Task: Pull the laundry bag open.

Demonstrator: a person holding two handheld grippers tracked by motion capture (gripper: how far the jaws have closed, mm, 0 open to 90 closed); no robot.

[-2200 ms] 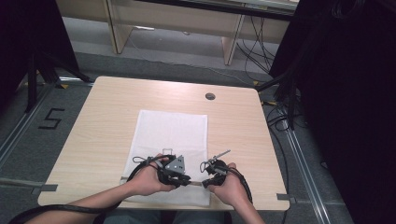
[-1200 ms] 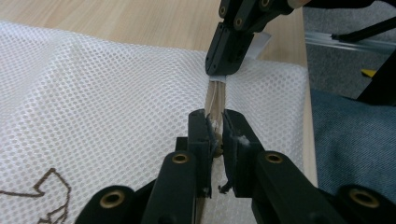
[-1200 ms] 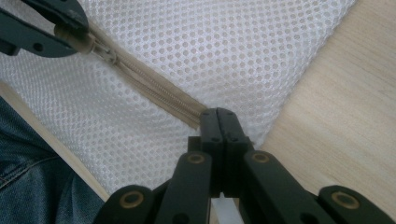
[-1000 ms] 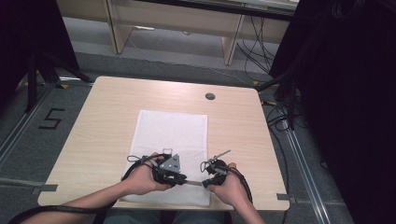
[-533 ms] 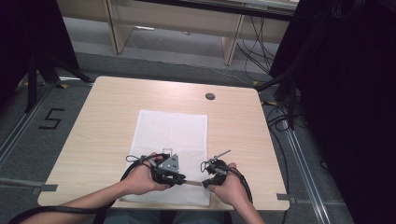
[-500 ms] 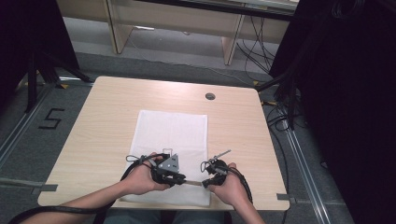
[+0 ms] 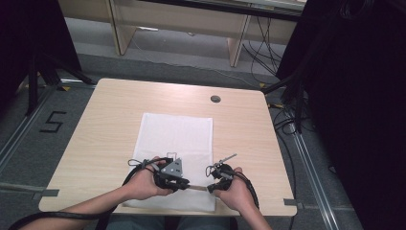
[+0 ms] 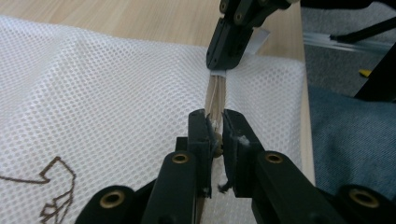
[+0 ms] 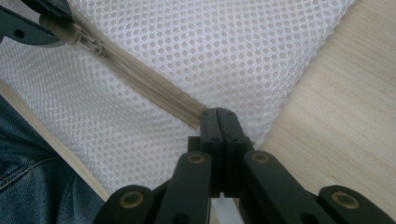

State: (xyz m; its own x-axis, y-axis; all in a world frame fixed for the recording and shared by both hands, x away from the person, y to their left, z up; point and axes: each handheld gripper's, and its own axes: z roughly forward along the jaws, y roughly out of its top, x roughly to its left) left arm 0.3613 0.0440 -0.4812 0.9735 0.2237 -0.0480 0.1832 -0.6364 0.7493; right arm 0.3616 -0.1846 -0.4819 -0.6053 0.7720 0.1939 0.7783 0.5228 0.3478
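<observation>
From the high view, a white mesh bag (image 7: 176, 153) is lying flat on the pale wooden desk (image 7: 95, 124), reaching down to the near edge, where the person's two hands are working over it. The left gripper (image 7: 181, 183) and right gripper (image 7: 210, 184) are facing each other along the bag's near end, probably so that one anchors the zipper while the other draws the slider.

In the left gripper view, the jaws are pinching narrowly around the zipper pull (image 8: 215, 140), a small brass-coloured piece, with the beige zipper tape (image 8: 215, 91) stretching taut to the other gripper. The fabric is a fine honeycomb net with a brown stitched outline.

In the right gripper view, the jaws are pressing fully together on the zipper's end (image 9: 198, 114), near the bag's corner by the bare wood grain.
</observation>
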